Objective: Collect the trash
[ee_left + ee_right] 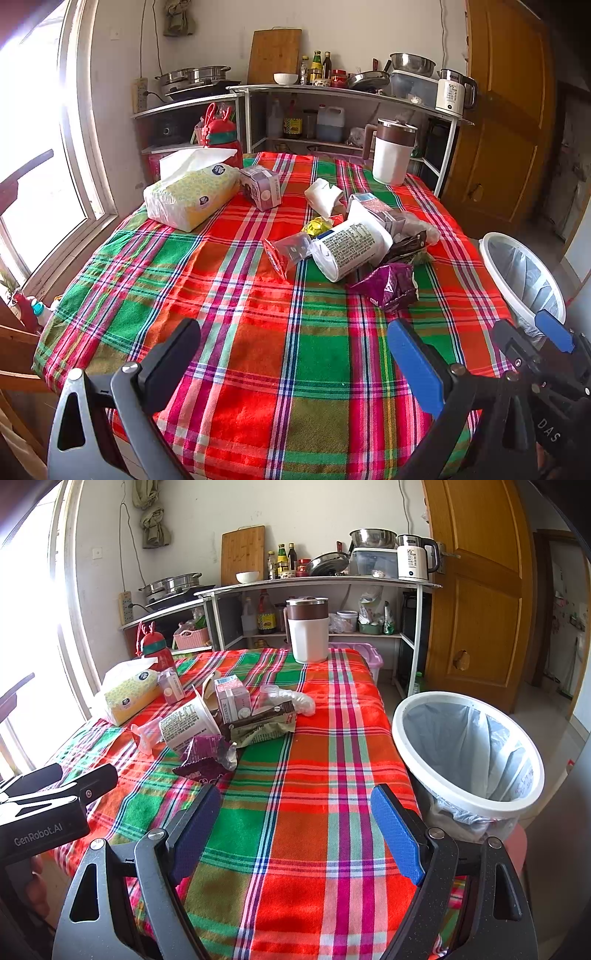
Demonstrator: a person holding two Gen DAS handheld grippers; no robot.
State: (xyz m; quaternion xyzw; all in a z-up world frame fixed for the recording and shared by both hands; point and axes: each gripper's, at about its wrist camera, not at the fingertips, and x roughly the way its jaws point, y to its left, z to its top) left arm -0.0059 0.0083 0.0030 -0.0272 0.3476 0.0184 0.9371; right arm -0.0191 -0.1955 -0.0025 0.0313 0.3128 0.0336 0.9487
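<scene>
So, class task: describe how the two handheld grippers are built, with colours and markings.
Left gripper: grey metal arms, black finger mounts, blue pads; its black body reads "GenRobot.AI". Right gripper: dark speckled arms, silver screws, ribbed blue pads; the left view shows "DAS" on its body.

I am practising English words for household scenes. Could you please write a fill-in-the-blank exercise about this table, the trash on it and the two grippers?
1. The white trash bin is lined with a plastic ____.
2. Both the left gripper and the right gripper are ____ and hold nothing.
3. The purple wrapper lies on the plaid ____.
4. The tissue pack lies on the side of the table nearest the ____.

Missing words: bag; open; tablecloth; window
</scene>
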